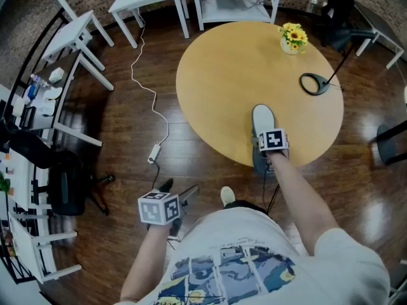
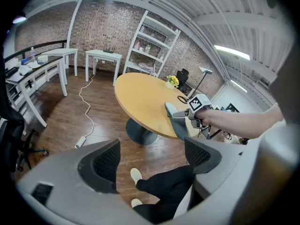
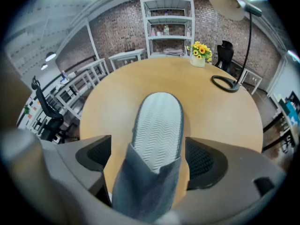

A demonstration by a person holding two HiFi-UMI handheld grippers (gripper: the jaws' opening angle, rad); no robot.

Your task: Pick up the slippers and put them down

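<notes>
Your right gripper (image 1: 270, 142) (image 3: 149, 161) sits at the near edge of the round table (image 1: 222, 81) (image 3: 117, 93). Its jaws stand wide apart on either side of the grey slipper (image 1: 262, 121) (image 3: 158, 125). The right pad lies just beside the slipper's edge, and a strip of tabletop shows between the slipper and the left pad. Your left gripper (image 1: 159, 208) (image 2: 150, 158) hangs low by your hip, well to the left of the right one. Its jaws are spread with nothing between them, only the floor and your own legs beyond.

The table spreads out ahead of the right gripper, filling most of its view. Past the table's far edge, straight ahead, stands a white shelf unit (image 3: 168, 22) against the brick wall.

The slipper runs lengthwise away from the right gripper. Its ribbed, pale footbed lies flat on the tabletop, and its grey upper is nearest the gripper, drooping over the table's edge.

Ahead and to the right of that gripper a desk lamp (image 1: 313, 83) (image 3: 225, 83) rests its ring base on the table. Farther ahead, near the far rim, is a small pot of yellow flowers (image 1: 292, 38) (image 3: 199, 50).

Ahead of the left gripper a white cable (image 1: 149, 94) (image 2: 86, 111) trails across the wooden floor.
</notes>
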